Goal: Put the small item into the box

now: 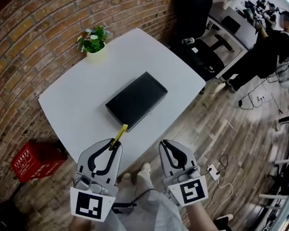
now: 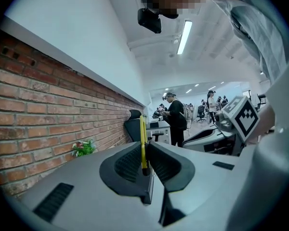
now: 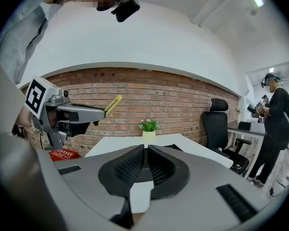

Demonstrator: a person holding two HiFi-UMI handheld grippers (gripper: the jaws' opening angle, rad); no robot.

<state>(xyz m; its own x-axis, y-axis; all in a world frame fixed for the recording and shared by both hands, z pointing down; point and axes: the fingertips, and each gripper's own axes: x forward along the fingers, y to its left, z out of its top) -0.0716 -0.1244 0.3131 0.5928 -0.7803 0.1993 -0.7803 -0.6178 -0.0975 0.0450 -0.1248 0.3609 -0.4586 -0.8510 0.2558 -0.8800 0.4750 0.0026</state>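
The left gripper (image 1: 116, 146) has its jaws clamped on a thin yellow strip (image 1: 119, 134). The strip stands out past the tips, and its far end reaches over the near edge of the table (image 1: 77, 95). That end is just short of the nearest corner of the box (image 1: 136, 100). The right gripper (image 1: 164, 143) hangs beside the left one, off the table edge, with its jaws together and nothing between them.

The flat black box lies diagonally at mid-table, apart from both grippers. Bare white top runs wide on its left and far sides and narrower toward the near edge. A potted plant (image 1: 93, 41) sits at the far corner by the brick wall. A red crate (image 1: 33, 160) stands on the floor at left, and a black chair (image 1: 192, 13) stands beyond the table.
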